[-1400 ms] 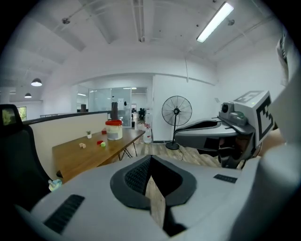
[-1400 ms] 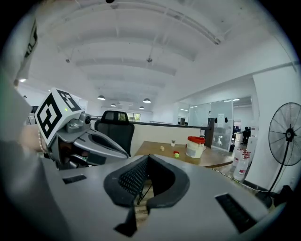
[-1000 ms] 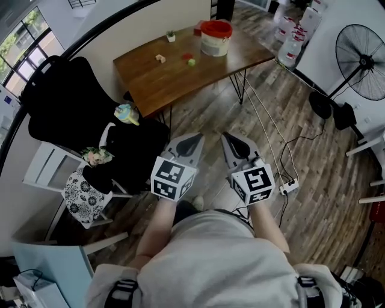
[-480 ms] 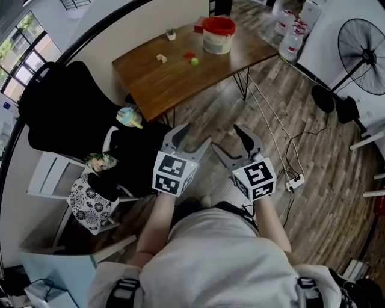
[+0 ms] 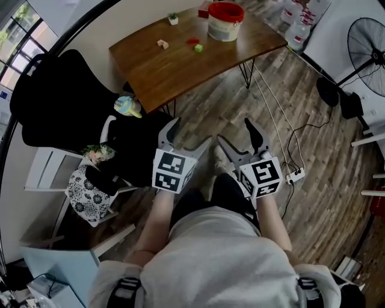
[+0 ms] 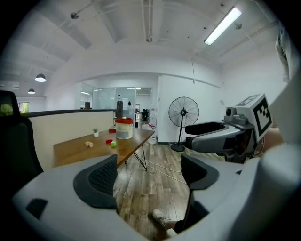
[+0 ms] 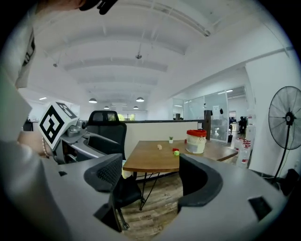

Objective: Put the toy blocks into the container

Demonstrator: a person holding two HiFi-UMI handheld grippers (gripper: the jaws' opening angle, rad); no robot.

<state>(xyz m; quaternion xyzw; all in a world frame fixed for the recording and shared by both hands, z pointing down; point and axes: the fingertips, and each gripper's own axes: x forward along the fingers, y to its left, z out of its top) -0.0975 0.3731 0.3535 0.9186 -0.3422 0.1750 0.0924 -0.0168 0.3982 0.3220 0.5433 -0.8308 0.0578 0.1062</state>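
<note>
**Asker:** What are your two grippers doing?

**Me:** My left gripper (image 5: 190,133) has just been opening its jaws. They stand wide apart, and its own view shows only the wooden floor (image 6: 141,188) and my shoe (image 6: 162,219) between them. My right gripper (image 5: 235,132) has also just been opening, and it is spread wide with nothing in its grasp. Both hang in front of me over the floor, well apart from the container (image 5: 225,13), on its near side.

**Asker:** And the blocks?

**Me:** Three lie out on the table (image 5: 180,69), which is where the container stands. The container is white with a red top and sits upright near the table's right end. Seen from my head, the red block (image 5: 192,41) lies left of the container, near it but not touching. The green block (image 5: 198,48) sits just beside the red one, on the side towards me, about as near the container. The tan block (image 5: 162,43) lies farther left of the container, alone and clear of the other two.

**Asker:** Anything else round the container?

**Me:** A small potted plant (image 5: 173,19) stands left of it, by the table's far edge. A standing fan (image 5: 367,42) is off to the container's right, on the floor. A black chair (image 5: 66,102) sits well to its left, nearer me.
</note>
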